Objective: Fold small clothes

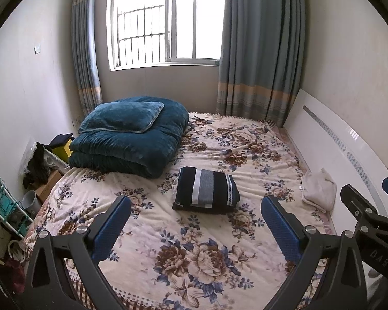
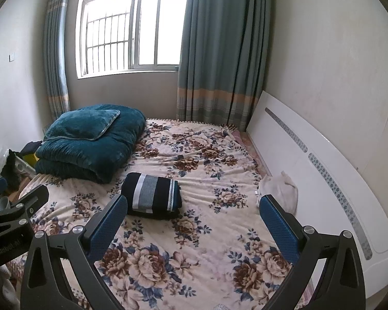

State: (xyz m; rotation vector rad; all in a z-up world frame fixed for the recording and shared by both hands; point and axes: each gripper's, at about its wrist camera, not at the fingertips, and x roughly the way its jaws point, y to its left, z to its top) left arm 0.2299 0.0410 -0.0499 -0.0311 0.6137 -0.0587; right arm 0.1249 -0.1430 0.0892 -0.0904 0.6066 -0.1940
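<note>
A: Left gripper (image 1: 195, 222)?
B: Jaws wide apart, nothing between the blue pads (image 1: 111, 228). Held above the floral bedspread (image 1: 194, 263), short of the striped garment (image 1: 207, 190).

A: Right gripper (image 2: 192, 222)?
B: Same, spread wide, nothing gripped. Hanging over the bedspread too, striped garment ahead and left of its pads. Also visible at the right edge of the left wrist view, just beside the left one.

A: Striped garment?
B: Folded into 1 neat block, navy with white and grey bands. Flat on the bedspread near mid-bed, touching neither gripper.

A: Other clothes?
B: 1 whitish cloth (image 1: 318, 190), crumpled, right of the striped garment, against the white headboard (image 1: 331, 139). Garment type unclear.

A: Rest of bed?
B: Teal quilt (image 1: 132, 152) folded beyond and left of the striped garment, teal pillow (image 1: 121, 116) on top. Window (image 1: 168, 23) and grey-blue curtains (image 1: 261, 51) behind. Floor clutter left of the quilt, too small to identify.
</note>
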